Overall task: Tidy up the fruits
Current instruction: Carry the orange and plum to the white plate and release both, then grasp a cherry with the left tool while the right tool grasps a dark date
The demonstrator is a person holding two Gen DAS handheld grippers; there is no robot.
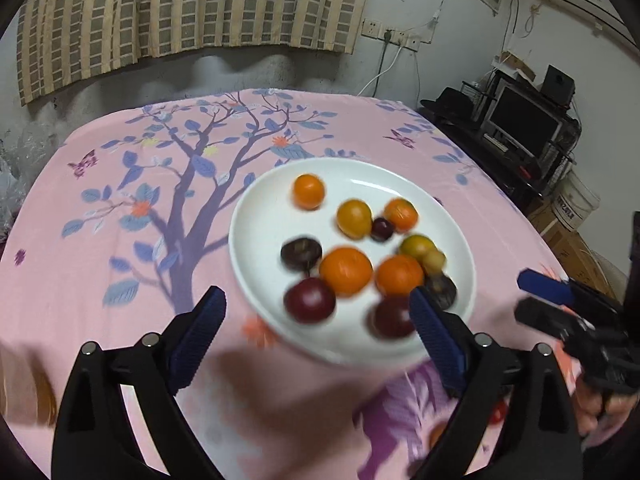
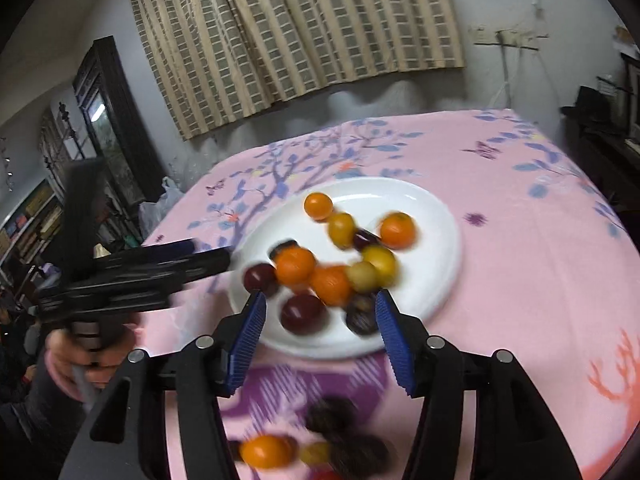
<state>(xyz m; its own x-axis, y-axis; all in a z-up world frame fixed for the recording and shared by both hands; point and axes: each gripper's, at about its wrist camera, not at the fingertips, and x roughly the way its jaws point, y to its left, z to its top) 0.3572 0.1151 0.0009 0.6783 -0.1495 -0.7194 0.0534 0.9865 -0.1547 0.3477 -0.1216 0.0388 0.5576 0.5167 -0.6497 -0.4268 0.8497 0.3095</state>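
Left gripper (image 1: 316, 312): we see its blue pads spread wide apart with nothing between them; it hangs over the near rim of the plate.
Right gripper (image 2: 320, 312): we see its pads apart too, less widely, nothing pinched; a dark plum lies on the plate beyond the gap, untouched as far as we can tell.
Hands: in the right wrist view a hand (image 2: 86, 354) grips the left tool's handle at the left edge of the table; in the left wrist view the other tool shows at the right edge.
Plate (image 1: 264, 220): white, round, resting near the middle of the table.
Fruit on plate: we count several oranges (image 1: 346, 270), a few yellowish ones (image 1: 354, 218) and dark plums (image 1: 310, 300), bunched toward the plate's near and right side, many touching; one orange sits alone toward the far rim.
Loose fruit (image 2: 266, 451): an orange, a small yellow one and dark plums lie on the cloth by the table's near edge, blurred.
Tablecloth (image 1: 120, 220): pink with a purple tree and blue leaves.
Curtain (image 1: 180, 8): checked, on the wall beyond the far edge.
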